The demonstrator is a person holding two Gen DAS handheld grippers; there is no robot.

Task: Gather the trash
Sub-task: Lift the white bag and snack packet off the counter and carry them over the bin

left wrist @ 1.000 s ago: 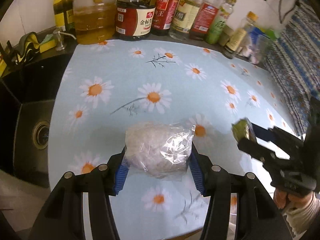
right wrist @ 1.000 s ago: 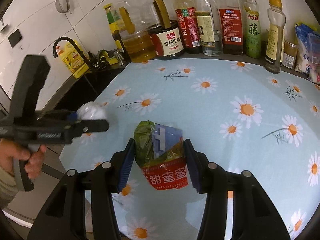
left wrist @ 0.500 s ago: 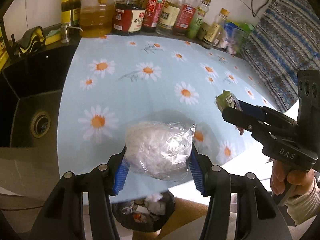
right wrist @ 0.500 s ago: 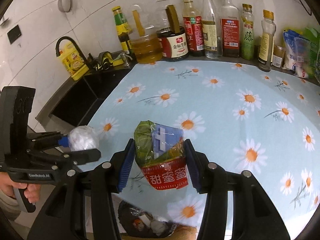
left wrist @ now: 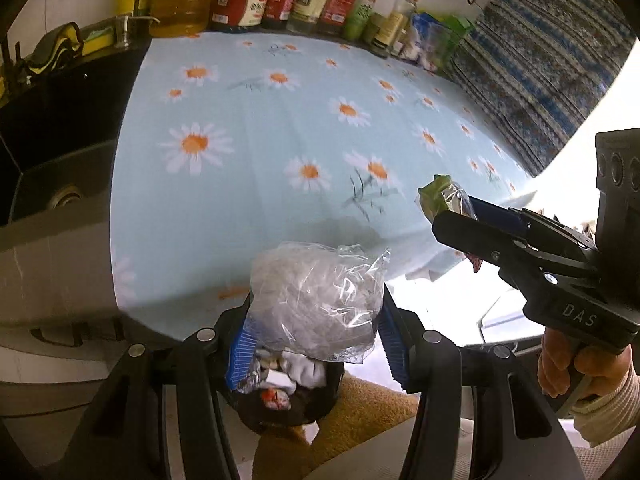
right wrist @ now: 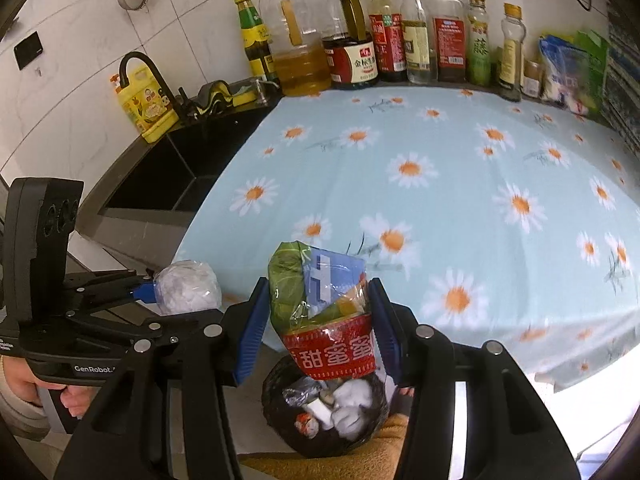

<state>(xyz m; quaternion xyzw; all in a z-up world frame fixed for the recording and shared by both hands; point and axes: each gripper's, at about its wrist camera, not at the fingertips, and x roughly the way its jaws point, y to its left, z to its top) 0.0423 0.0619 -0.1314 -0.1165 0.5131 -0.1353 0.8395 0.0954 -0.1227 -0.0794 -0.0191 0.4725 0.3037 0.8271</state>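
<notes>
My left gripper point(left wrist: 316, 320) is shut on a clear plastic bag of white crumpled stuff point(left wrist: 316, 300); the bag also shows in the right wrist view point(right wrist: 187, 289). My right gripper point(right wrist: 318, 316) is shut on a crumpled snack wrapper point(right wrist: 324, 312), green, blue and red with Chinese print; its tip shows in the left wrist view point(left wrist: 442, 198). Both are held past the table's front edge, above a black-lined trash bin point(right wrist: 280, 420) holding several scraps. The bin also shows in the left wrist view point(left wrist: 320, 404), partly hidden by the bag.
The table has a light blue daisy cloth point(right wrist: 440, 168). Bottles of oil and sauce point(right wrist: 352, 56) line its back edge. A black sink point(right wrist: 176, 168) with a faucet lies left. A patterned blue fabric point(left wrist: 540, 72) hangs right. A tan mat point(left wrist: 360, 420) lies under the bin.
Both grippers have pulled back from over the table to past its front edge, still holding their trash. The trash bin has come into full view below them.
</notes>
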